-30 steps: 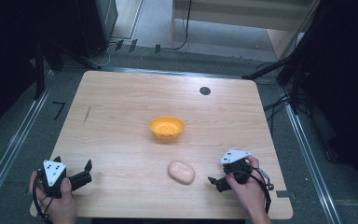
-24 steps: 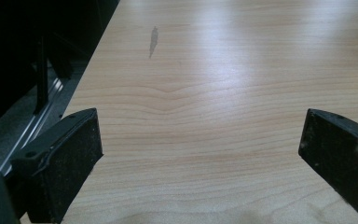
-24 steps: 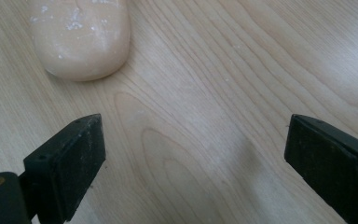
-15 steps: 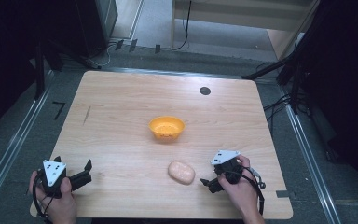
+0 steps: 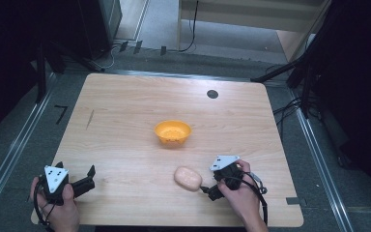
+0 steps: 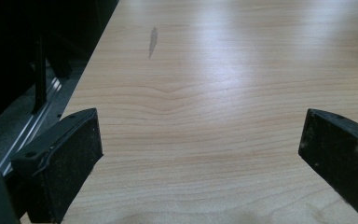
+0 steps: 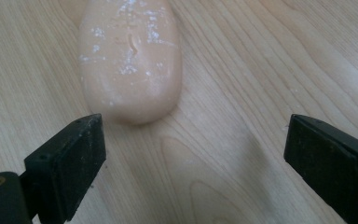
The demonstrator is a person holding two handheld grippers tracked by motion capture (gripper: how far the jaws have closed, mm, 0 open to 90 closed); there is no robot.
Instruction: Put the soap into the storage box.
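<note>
Near the table's (image 5: 125, 121) front edge, the pale bread roll (image 5: 188, 178) is lined up just ahead of the right tool (image 5: 206, 189), jaws held apart for grasping, while the left tool (image 5: 90, 176), likewise apart, is parked aside.

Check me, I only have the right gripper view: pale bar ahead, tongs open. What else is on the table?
Observer: An orange bowl, past the bar, mid-table.
Operator: Anything in the bowl?
Observer: Nothing I can make out.
Operator: Where's the left gripper?
Observer: At the near left corner, left gripper open over bare table, well apart from the bar.
Operator: Is my right gripper touching the bar?
Observer: Can't tell from above; the right gripper sits right beside it.
</note>
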